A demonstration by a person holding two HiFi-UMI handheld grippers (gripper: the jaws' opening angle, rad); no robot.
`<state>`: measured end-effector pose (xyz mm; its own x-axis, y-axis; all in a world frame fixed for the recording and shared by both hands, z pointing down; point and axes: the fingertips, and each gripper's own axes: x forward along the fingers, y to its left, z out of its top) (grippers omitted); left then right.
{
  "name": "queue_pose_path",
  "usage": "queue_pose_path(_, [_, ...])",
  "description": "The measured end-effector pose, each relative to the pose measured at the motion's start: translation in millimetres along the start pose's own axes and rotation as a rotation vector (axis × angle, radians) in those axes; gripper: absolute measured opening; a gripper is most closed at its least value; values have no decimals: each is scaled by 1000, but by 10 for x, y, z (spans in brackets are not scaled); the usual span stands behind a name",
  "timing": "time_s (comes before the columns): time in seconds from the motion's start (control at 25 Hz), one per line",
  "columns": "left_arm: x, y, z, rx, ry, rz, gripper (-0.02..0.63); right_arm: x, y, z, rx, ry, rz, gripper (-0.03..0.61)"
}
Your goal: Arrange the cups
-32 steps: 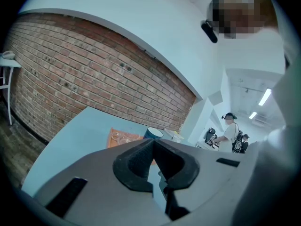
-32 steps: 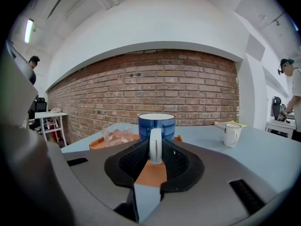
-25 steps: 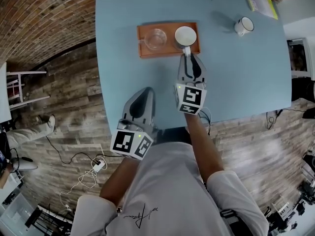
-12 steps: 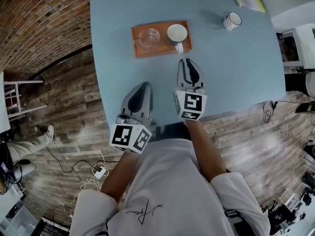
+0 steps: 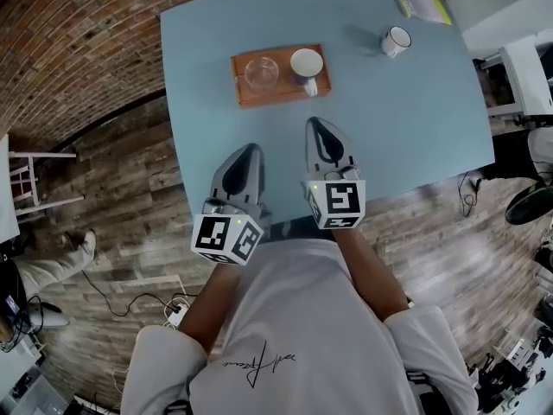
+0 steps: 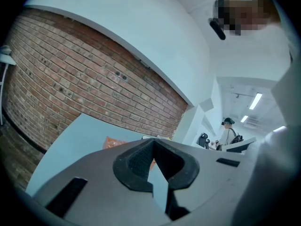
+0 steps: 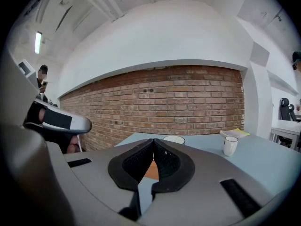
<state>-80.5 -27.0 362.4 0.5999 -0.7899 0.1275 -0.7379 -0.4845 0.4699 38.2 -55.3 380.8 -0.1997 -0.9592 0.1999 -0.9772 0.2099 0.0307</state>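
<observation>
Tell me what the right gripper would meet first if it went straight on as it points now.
Probably the white mug on the orange tray, which sits straight ahead of the shut right gripper. Depth is unclear; it may clear the tray's near edge.

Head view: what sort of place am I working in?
Probably an office or lab workspace rather than a home: a brick wall, a plank floor, and in the left gripper view ceiling strip lights above a person standing among desks.

My head camera looks steeply down on the tray point(image 5: 281, 94) from well off; cameras on my left claw point(image 5: 250, 149) and right claw point(image 5: 316, 124) face it low, nearly level. All three share it.
</observation>
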Motion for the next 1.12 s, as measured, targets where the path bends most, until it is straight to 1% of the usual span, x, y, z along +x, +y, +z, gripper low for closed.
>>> queue_pose_path(0.24, [-11, -41, 38, 23, -5, -21, 9, -159, 171, 153, 20, 12, 74, 21])
queue_pose_path(0.48, [18, 54, 84, 86, 12, -58, 9, -234, 342, 312, 34, -10, 152, 21])
queue_pose_path(0.72, [78, 223, 118, 173, 50, -97, 9, -212, 446, 323, 66, -11, 197, 21])
queue_pose_path(0.88, [135, 341, 133, 203, 62, -109, 9, -216, 508, 353, 59, -17, 215, 21])
queue_pose_path(1.12, [291, 469, 99, 248, 93, -153, 9, -218, 547, 364, 57, -3, 232, 21])
